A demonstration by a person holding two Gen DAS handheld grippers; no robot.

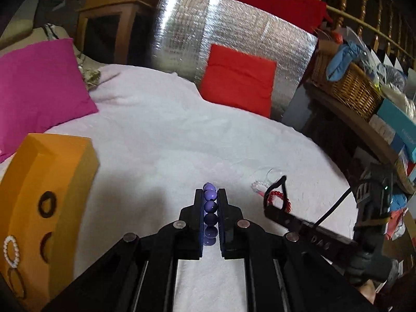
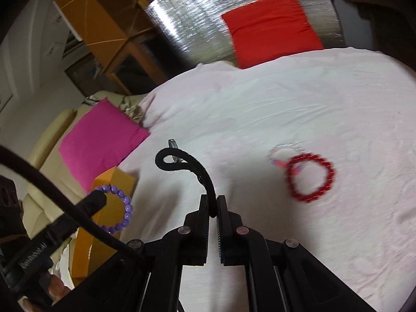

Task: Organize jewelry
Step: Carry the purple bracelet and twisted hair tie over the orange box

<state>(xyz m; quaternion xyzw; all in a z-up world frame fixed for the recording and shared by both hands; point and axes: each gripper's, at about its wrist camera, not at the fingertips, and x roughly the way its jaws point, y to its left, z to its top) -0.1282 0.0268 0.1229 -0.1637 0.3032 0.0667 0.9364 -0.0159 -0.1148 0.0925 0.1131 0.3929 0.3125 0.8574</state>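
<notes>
My left gripper is shut on a purple bead bracelet, held edge-on above the white cloth; the bracelet also shows in the right wrist view, in front of the orange box. My right gripper is shut on a black velvet choker with a small clear pendant; it also shows in the left wrist view. A red bead bracelet lies on the cloth beside a clear bead bracelet. The orange jewelry box stands at the left, with round holes and a pearl bracelet on it.
A white cloth covers the surface. A pink cushion lies at the far left, a red cushion leans on a silver foil panel. A wicker basket and boxes crowd a shelf at the right.
</notes>
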